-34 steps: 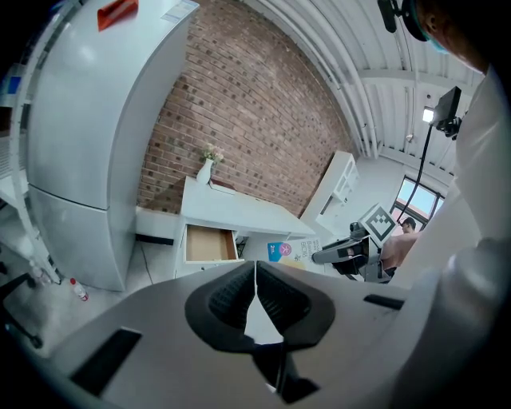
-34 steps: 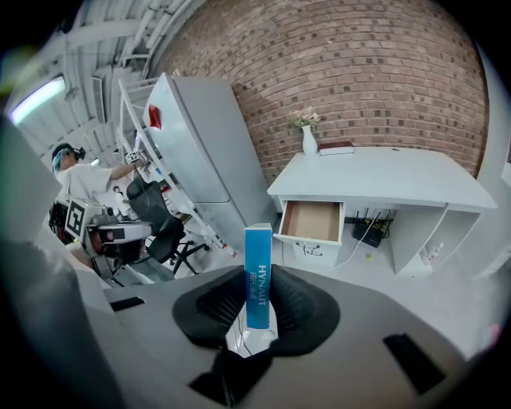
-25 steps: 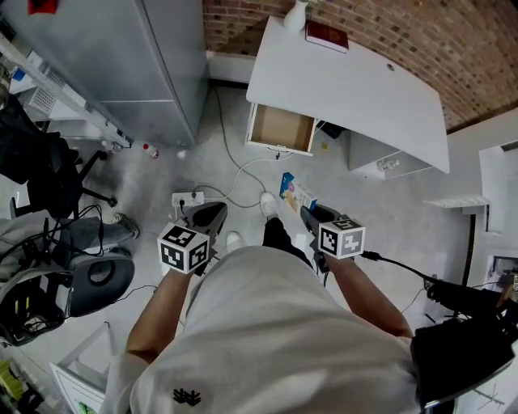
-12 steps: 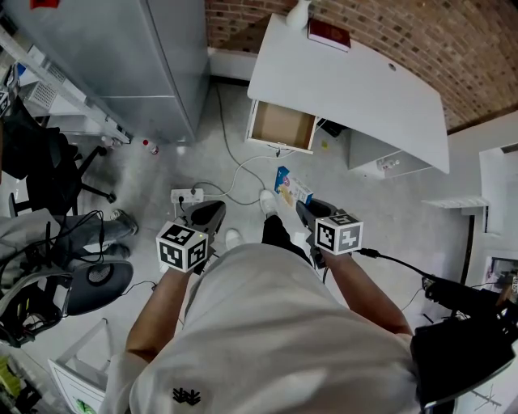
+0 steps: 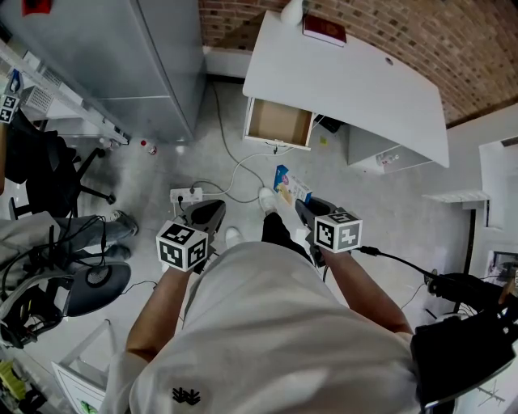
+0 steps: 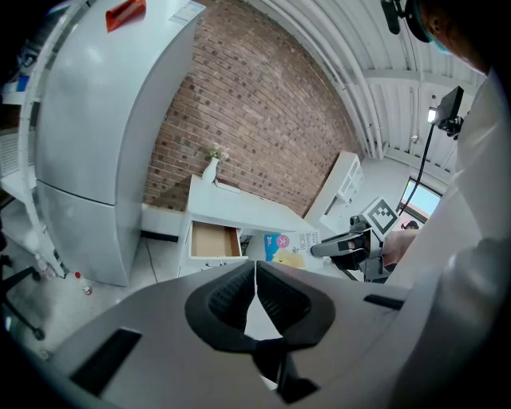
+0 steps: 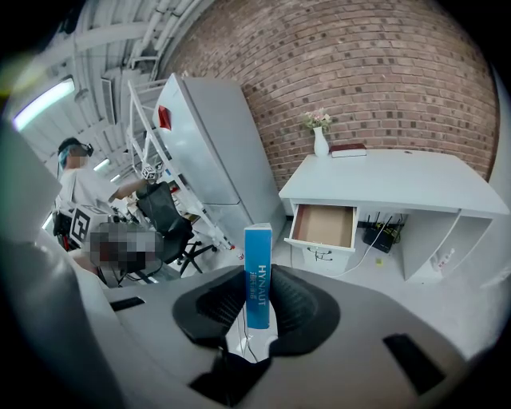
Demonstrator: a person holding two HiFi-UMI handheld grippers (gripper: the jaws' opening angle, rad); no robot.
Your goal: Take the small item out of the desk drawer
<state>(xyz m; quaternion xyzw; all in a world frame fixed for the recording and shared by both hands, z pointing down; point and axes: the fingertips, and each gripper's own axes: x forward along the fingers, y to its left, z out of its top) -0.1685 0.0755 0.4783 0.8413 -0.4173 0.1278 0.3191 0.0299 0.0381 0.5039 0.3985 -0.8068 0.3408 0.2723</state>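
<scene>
Box (image 7: 258, 275) lettering reads only in right gripper view, right fingers (image 7: 299, 302) clamping it; left fingers (image 6: 230, 297) together.

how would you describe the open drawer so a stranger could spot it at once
Find the white desk against the brick wall. At the end where a white vase and a red book stand, the drawer is pulled out below the top. It alone shows a brown inside; the desk parts round it are white.

My left forearm (image 5: 158, 311) and right forearm (image 5: 366, 296) reach forward, tools angled down. Left tool (image 6: 255, 272): jaws together, empty. Right tool (image 7: 258, 302): jaws clamped on small blue box (image 7: 258, 268).
</scene>
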